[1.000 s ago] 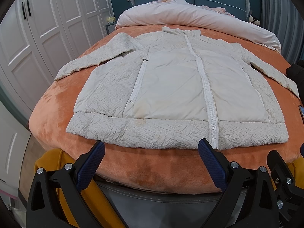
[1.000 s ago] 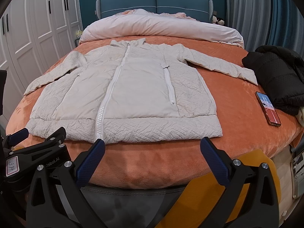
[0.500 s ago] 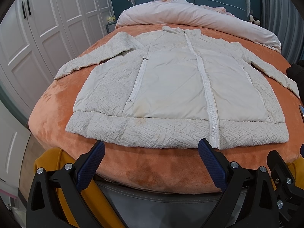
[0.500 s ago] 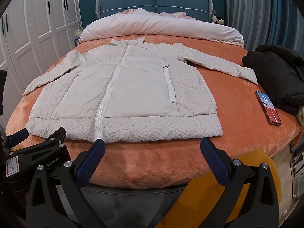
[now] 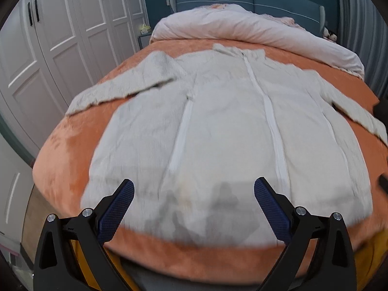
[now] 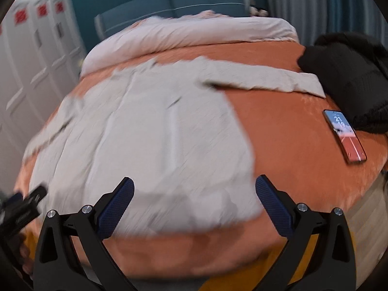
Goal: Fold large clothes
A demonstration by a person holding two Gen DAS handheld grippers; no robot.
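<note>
A large cream zip-up jacket [image 5: 228, 131] lies flat, front up, on the orange bed cover, sleeves spread to both sides; it also shows in the right wrist view [image 6: 150, 135]. My left gripper [image 5: 194, 194] is open and empty, hovering over the jacket's bottom hem near the middle. My right gripper [image 6: 194, 191] is open and empty over the hem's right part, tilted. Both views are motion-blurred. The left gripper shows at the lower left edge of the right wrist view [image 6: 26, 203].
A phone [image 6: 344, 135] lies on the orange bed cover [image 6: 278, 126] at the right, next to a black garment [image 6: 349, 77]. A pale rolled duvet [image 5: 254, 29] lies at the bed head. White wardrobes [image 5: 60, 36] stand on the left.
Both grippers have moved forward from the bed's foot to above the jacket's hem. The right gripper has also tilted. The jacket has not moved.
</note>
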